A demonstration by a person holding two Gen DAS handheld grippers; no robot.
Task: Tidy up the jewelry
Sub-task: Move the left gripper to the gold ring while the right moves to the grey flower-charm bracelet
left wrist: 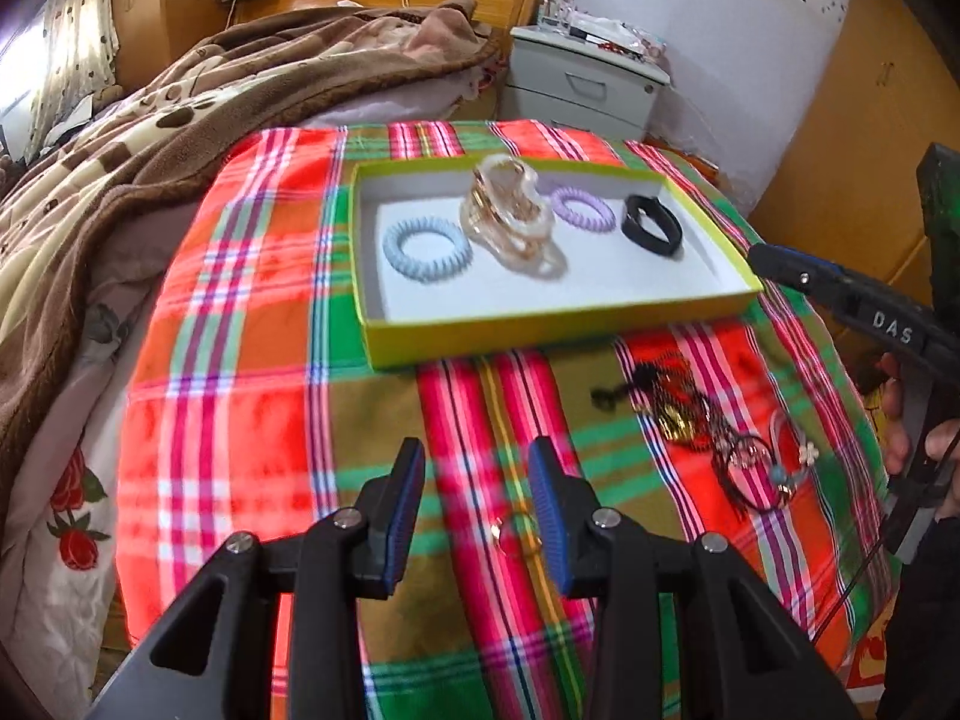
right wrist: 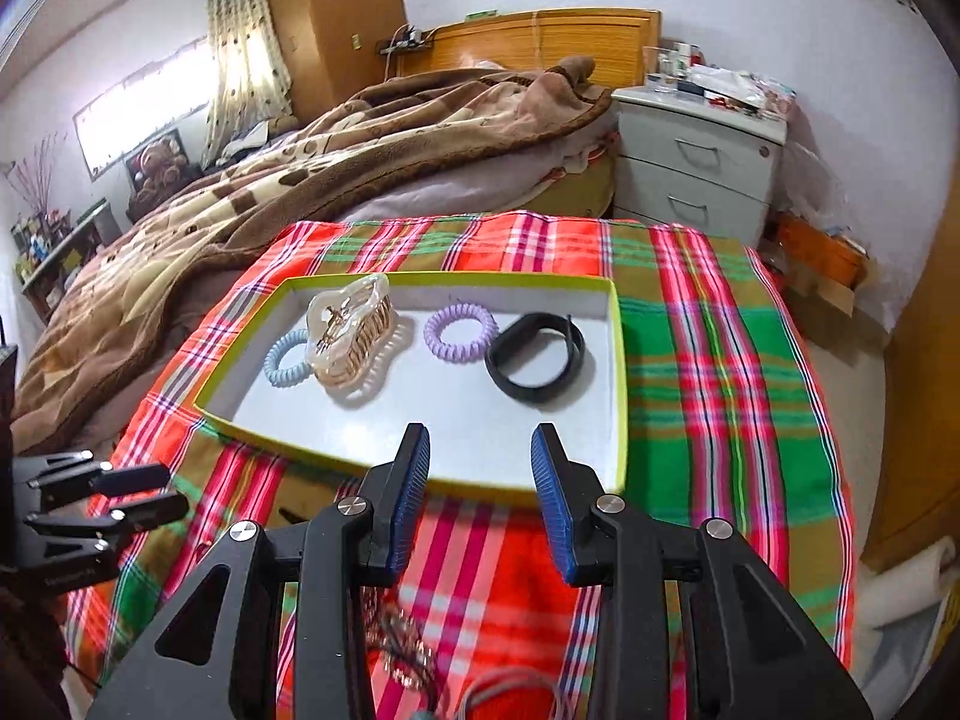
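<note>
A shallow yellow-green box point(left wrist: 384, 354) with a white floor lies on the plaid cloth. It holds a pale blue coil hair tie point(left wrist: 427, 248), a clear and gold claw clip point(left wrist: 510, 210), a purple coil tie point(left wrist: 583, 209) and a black band point(left wrist: 651, 225). My left gripper point(left wrist: 478, 480) hangs open over the cloth in front of the box, nothing between its pads. A small gold ring point(left wrist: 515, 534) shows on the cloth by its right finger. My right gripper point(right wrist: 480, 456) is open and empty above the box's near rim point(right wrist: 618, 360).
A tangle of dark chains and bracelets point(left wrist: 684, 414) lies on the cloth right of the left gripper, and shows under the right one point(right wrist: 408, 654). A brown blanket point(left wrist: 150, 138) covers the bed to the left. A white nightstand point(right wrist: 696, 150) stands behind.
</note>
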